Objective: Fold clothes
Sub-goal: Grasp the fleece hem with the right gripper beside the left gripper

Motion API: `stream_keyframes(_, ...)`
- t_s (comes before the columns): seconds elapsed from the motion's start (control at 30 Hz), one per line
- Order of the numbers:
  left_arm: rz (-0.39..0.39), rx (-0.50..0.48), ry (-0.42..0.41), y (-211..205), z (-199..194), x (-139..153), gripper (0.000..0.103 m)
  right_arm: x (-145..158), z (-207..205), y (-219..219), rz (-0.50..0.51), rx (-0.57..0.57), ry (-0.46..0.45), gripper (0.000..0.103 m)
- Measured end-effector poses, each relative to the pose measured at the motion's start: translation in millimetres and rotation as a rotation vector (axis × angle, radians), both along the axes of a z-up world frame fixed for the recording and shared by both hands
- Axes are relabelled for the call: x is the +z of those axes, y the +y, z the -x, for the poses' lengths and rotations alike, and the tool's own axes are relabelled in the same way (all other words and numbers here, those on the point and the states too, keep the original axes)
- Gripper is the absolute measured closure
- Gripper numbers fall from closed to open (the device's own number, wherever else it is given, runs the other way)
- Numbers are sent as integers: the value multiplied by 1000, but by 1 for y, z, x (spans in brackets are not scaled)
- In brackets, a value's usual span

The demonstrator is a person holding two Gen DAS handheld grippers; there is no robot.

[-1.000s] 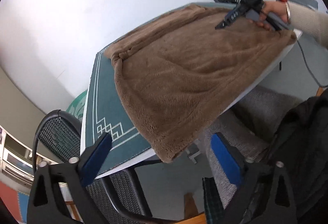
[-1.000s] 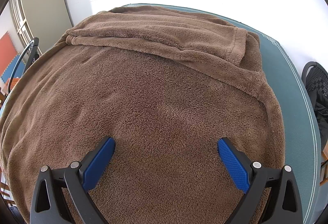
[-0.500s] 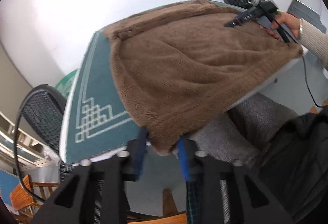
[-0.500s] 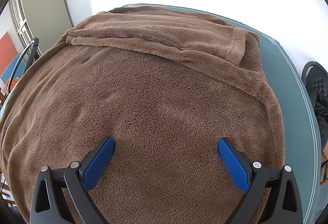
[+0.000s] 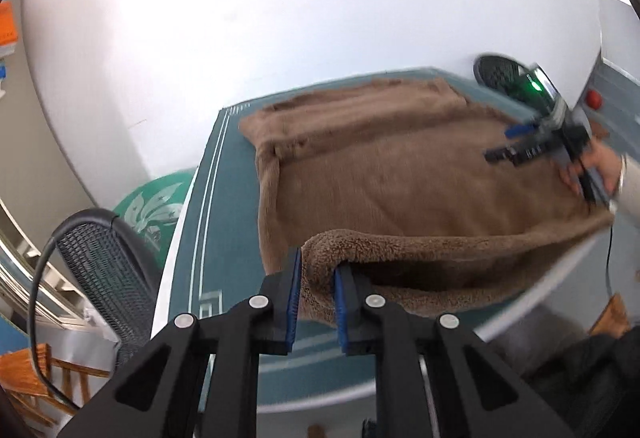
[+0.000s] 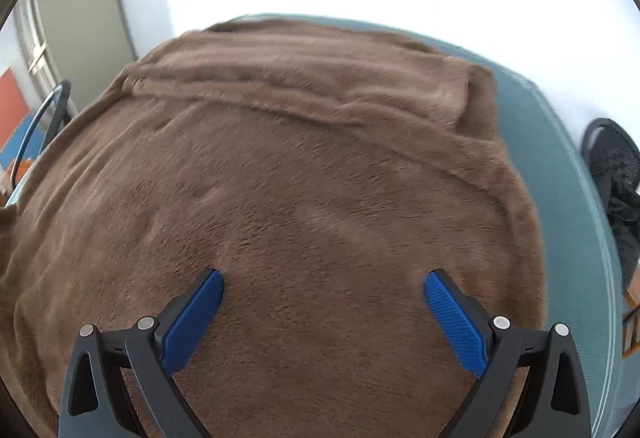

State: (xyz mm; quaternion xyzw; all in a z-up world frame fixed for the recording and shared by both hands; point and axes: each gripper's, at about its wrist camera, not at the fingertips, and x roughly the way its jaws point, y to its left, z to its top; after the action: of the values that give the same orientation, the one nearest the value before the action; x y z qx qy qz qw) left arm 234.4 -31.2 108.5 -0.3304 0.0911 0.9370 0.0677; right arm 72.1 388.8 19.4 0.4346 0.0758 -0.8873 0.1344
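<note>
Now your left claw (image 5: pixel 316 294), clamped on the fleece (image 5: pixel 400 189) corner, lifted it up; right claw (image 6: pixel 324 302) stayed apart above.

Brown fleece garment (image 5: pixel 420 189) on teal-matted table (image 5: pixel 208 213)

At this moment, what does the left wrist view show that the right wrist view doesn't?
Only the left wrist view shows the left gripper shut on a lifted corner of the brown fleece garment, plus the hand holding the right gripper. Only the right wrist view shows the right gripper's pads spread open over the fleece. Both show the garment spread on the teal mat.
</note>
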Motion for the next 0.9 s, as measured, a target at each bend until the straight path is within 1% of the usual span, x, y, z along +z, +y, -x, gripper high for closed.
stream_keyframes(0.07, -24, 6, 0, -1, 10, 5, 85, 18, -15, 21, 93, -27, 66, 1)
stream_keyframes(0.13, -21, 14, -4, 0, 20, 6, 85, 37, -30, 41, 186, -54, 132, 1)
stream_keyframes(0.2, -31, 15, -6, 1, 25, 9, 85, 58, -57, 60, 230, -54, 208, 1)
stream_keyframes(0.23, -39, 13, -6, 0, 27, 11, 85, 66, -69, 64, 229, -47, 239, 1)
stream_keyframes(0.33, -62, 12, 0, -1, 30, 18, 85, 84, -116, 72, 152, -14, 321, 2)
stream_keyframes(0.4, -69, 14, 5, -1, 30, 22, 85, 77, -140, 66, 103, 21, 298, 3)
stream_keyframes(0.43, -71, 15, 7, 0, 30, 24, 85, 72, -152, 62, 79, 39, 282, 9)
stream_keyframes(0.47, -71, 15, 8, 1, 30, 26, 84, 67, -164, 59, 55, 57, 267, 17)
stream_keyframes(0.5, -67, 14, 9, 2, 30, 27, 84, 62, -176, 55, 31, 76, 251, 21)
stream_keyframes(0.53, -62, 12, 9, 3, 30, 28, 84, 57, -188, 51, 7, 94, 235, 29)
stream_keyframes(0.57, -55, 11, 8, 4, 30, 29, 84, 52, -200, 47, -16, 112, 219, 33)
stream_keyframes(0.6, -49, 10, 7, 6, 29, 29, 84, 47, -212, 43, -40, 130, 203, 33)
stream_keyframes(0.63, -43, 10, 5, 7, 29, 29, 84, 41, -217, 41, -53, 135, 186, 37)
stream_keyframes(0.67, -38, 9, 4, 8, 29, 30, 84, 36, -219, 40, -62, 135, 169, 46)
stream_keyframes(0.7, -38, 8, 5, 9, 29, 31, 84, 30, -222, 38, -70, 135, 152, 51)
stream_keyframes(0.73, -37, 8, 5, 9, 28, 32, 83, 26, -221, 38, -70, 132, 139, 59)
stream_keyframes(0.77, -37, 7, 6, 10, 28, 33, 83, 22, -220, 39, -67, 127, 127, 61)
stream_keyframes(0.83, -39, 10, 10, 10, 26, 35, 83, 16, -216, 41, -42, 129, 101, 61)
stream_keyframes(0.9, -38, 15, 13, 9, 23, 36, 83, 12, -216, 39, -39, 139, 90, 61)
